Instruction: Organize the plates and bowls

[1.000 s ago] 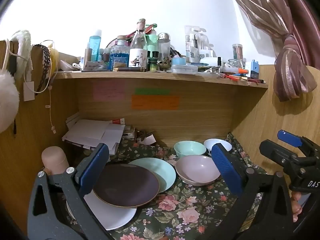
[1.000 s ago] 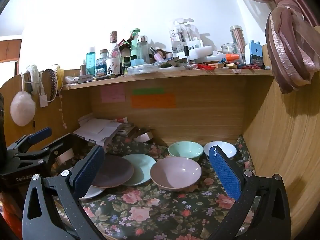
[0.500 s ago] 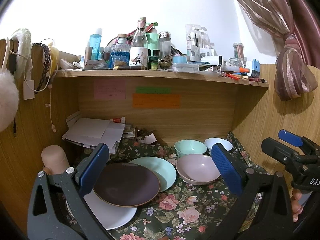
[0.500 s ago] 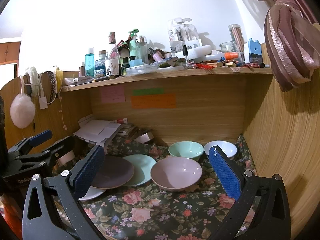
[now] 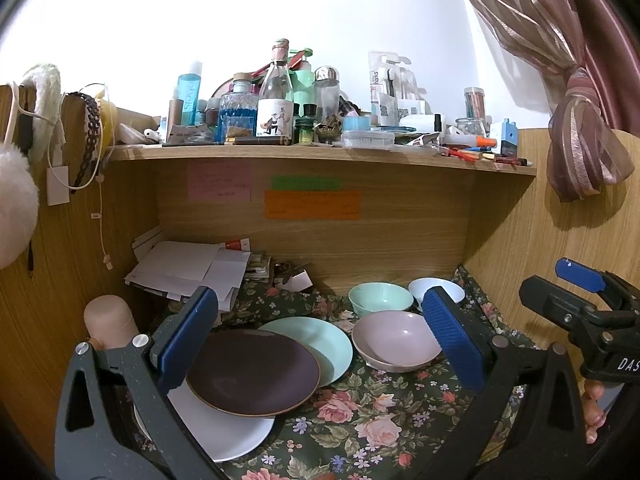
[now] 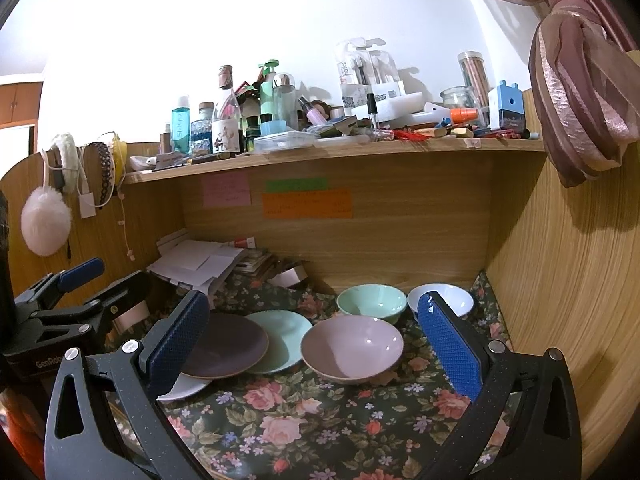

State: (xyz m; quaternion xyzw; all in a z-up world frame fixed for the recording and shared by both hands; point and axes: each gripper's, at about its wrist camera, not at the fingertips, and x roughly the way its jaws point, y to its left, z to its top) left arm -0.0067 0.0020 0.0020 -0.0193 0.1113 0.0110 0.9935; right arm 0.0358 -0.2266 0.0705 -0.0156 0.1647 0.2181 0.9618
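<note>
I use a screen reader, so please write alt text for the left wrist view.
An open, empty left claw hovers over a floral cloth holding three overlapping plates, dark purple plate on top, beside three bowls, pink bowl nearest. A cluttered wooden shelf sits above.

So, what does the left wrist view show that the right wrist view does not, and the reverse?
Only the left wrist view shows the pink cylindrical container at the left wall and fingertips under the right gripper.

Only the right wrist view shows the left gripper from the side.

Both show the dark brown plate overlapping the mint plate and white plate, and three bowls: pink, mint, white.
</note>
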